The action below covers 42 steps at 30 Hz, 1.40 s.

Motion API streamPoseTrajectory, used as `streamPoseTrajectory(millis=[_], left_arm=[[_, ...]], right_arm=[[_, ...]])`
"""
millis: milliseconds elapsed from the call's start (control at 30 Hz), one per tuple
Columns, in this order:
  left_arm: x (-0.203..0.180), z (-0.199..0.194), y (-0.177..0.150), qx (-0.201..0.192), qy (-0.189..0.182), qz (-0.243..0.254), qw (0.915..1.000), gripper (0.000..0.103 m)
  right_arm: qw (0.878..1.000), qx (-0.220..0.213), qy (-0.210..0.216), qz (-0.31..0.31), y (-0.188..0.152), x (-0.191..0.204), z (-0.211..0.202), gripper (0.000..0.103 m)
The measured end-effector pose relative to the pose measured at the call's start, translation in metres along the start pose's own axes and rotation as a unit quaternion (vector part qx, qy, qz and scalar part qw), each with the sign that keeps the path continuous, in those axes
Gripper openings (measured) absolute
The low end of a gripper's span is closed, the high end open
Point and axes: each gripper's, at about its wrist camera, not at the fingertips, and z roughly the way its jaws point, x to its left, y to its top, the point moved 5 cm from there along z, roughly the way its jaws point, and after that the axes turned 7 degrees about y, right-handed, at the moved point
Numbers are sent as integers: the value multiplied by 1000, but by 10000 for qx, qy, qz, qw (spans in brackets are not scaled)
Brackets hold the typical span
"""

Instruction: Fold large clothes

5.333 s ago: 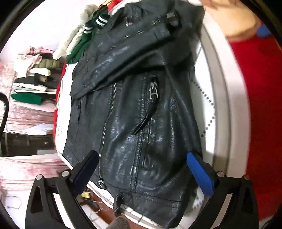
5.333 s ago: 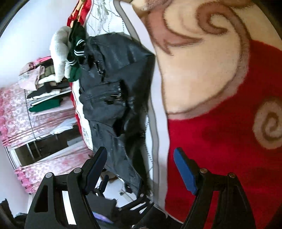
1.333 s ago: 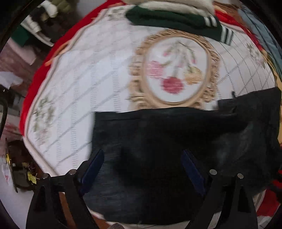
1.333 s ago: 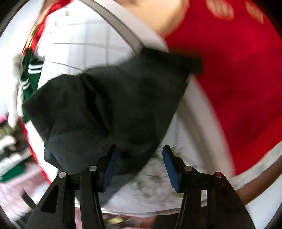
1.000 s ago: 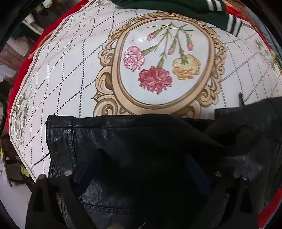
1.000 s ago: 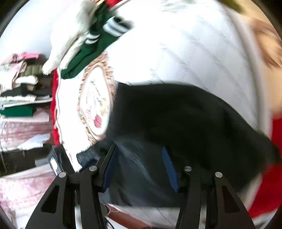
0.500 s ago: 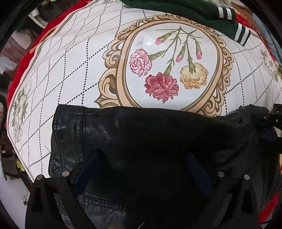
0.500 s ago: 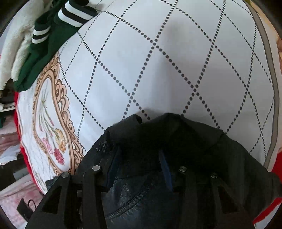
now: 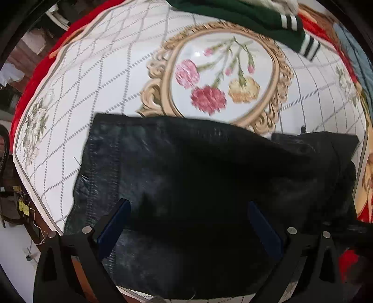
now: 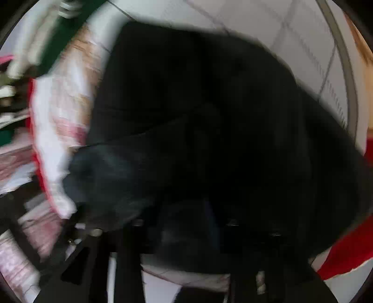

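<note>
A black leather jacket (image 9: 209,167) lies folded on a white quilted cover with a flower medallion (image 9: 221,77). My left gripper (image 9: 188,223) is open and empty, its blue pads (image 9: 112,226) spread just above the jacket's near part. In the right wrist view the picture is badly blurred. The jacket (image 10: 198,116) fills it and hides my right gripper (image 10: 184,223). Its fingers are dark against the leather, so I cannot tell how the jaws stand.
A green garment with striped cuffs (image 9: 256,18) lies at the far edge of the cover. Red bedding (image 9: 35,77) borders the cover on the left. The bed's edge runs along the lower left (image 9: 39,205). Stacked clothes show far left in the right wrist view (image 10: 9,98).
My left gripper has pulled back and up from the jacket, and its pads now show clear of the leather. My right gripper has swung fast, and its view has gone blurred.
</note>
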Motion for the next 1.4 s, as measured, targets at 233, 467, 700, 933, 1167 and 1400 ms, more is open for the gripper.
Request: streamPoseTrajectory(millis=[233, 467, 700, 933, 1167, 1400], left_arm=[[-36, -14, -2, -231, -5, 288, 9993, 103], [-69, 9, -15, -338, 136, 610, 9975, 103], [-70, 15, -14, -301, 27, 447, 9985, 103], [-68, 17, -14, -283, -5, 450, 9986, 103], [-67, 21, -20, -299, 15, 585, 9978, 103], [-76, 10, -11, -278, 24, 701, 9971, 103]], right_arm=[[9983, -55, 522, 232, 1, -10, -12, 27], [9815, -1017, 1217, 1077, -67, -101, -90, 62], [9518, -1365, 2082, 1790, -70, -166, -53, 62], [9139, -2135, 2973, 1753, -34, -163, -45, 67], [9026, -2434, 3356, 1156, -34, -120, -63, 46], [9126, -1968, 3194, 1625, -8, -134, -23, 31]])
